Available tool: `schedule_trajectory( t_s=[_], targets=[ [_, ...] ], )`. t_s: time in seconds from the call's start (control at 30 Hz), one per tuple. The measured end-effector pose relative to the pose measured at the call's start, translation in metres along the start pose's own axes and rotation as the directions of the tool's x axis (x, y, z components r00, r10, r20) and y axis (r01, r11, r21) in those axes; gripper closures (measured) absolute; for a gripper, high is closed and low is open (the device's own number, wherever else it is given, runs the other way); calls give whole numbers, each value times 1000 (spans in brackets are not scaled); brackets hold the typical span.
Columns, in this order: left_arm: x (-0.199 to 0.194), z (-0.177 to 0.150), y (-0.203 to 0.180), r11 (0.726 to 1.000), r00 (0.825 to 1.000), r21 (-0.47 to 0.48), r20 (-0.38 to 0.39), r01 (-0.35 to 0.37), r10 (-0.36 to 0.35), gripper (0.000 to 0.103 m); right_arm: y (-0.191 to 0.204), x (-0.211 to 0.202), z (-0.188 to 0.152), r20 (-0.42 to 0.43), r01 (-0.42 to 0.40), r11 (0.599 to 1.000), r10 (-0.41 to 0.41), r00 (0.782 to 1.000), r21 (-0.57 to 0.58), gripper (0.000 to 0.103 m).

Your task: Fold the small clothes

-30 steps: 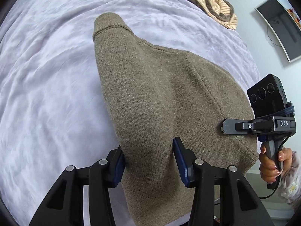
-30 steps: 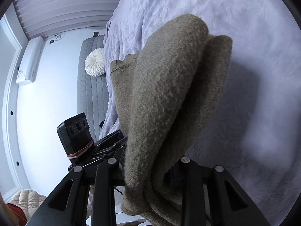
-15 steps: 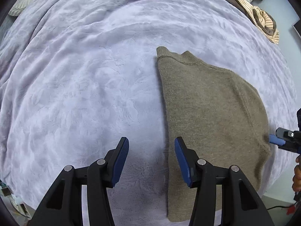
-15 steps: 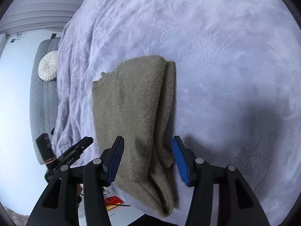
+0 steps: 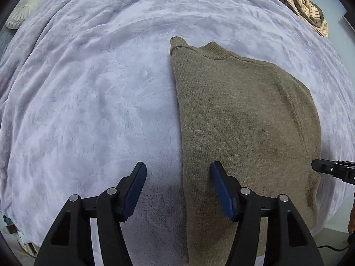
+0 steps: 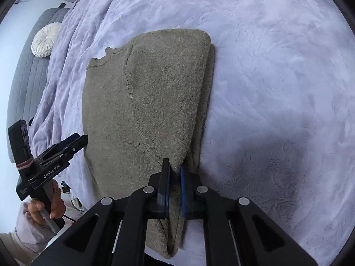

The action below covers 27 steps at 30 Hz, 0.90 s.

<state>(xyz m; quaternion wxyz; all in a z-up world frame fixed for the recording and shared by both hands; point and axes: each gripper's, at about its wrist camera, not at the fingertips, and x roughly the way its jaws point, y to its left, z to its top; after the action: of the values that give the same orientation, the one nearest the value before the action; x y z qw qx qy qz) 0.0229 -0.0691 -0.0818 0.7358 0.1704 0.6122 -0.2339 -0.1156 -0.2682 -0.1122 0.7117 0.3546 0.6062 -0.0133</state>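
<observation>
So the left gripper (image 5: 178,190) is spread wide with nothing in it, its right finger over the near left edge of the one olive sweater (image 5: 244,119), which lies folded flat on the lavender blanket (image 5: 88,88), right of centre in the left wrist view. The right gripper (image 6: 174,177) is nearly closed, pinching the folded sweater edge at the bottom centre of its view. One white round cushion (image 6: 43,40) sits upper left, and a striped clothes pile (image 5: 306,8) sits upper right.

Olive knit sweater (image 5: 244,122) — folded, flat
</observation>
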Motion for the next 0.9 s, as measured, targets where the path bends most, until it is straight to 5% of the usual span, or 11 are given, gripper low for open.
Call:
schedule_trajectory(
  t_s=[0.13,0.37,0.47,0.53,0.9],
  targets=[
    [-1,-1,0,1000,1000,-1,0,-7,7,41,6,-28,-11,53,88,996,-87,995,-15,94],
    [0,-4,-1,1000,1000,0,4,-4,4,41,50,-38,-22,93,-3,993,14,996,-116,94],
    [0,-3,0,1000,1000,-1,3,0,0,41,54,-2,-25,28,107,982,-104,994,-155,94],
    [1,-3,0,1000,1000,-8,-3,14,-14,41,39,26,-31,-10,164,972,-168,986,-170,103],
    [-3,-8,0,1000,1000,-2,-13,4,-4,38,5,16,-44,-10,66,996,-66,998,52,103]
  ],
)
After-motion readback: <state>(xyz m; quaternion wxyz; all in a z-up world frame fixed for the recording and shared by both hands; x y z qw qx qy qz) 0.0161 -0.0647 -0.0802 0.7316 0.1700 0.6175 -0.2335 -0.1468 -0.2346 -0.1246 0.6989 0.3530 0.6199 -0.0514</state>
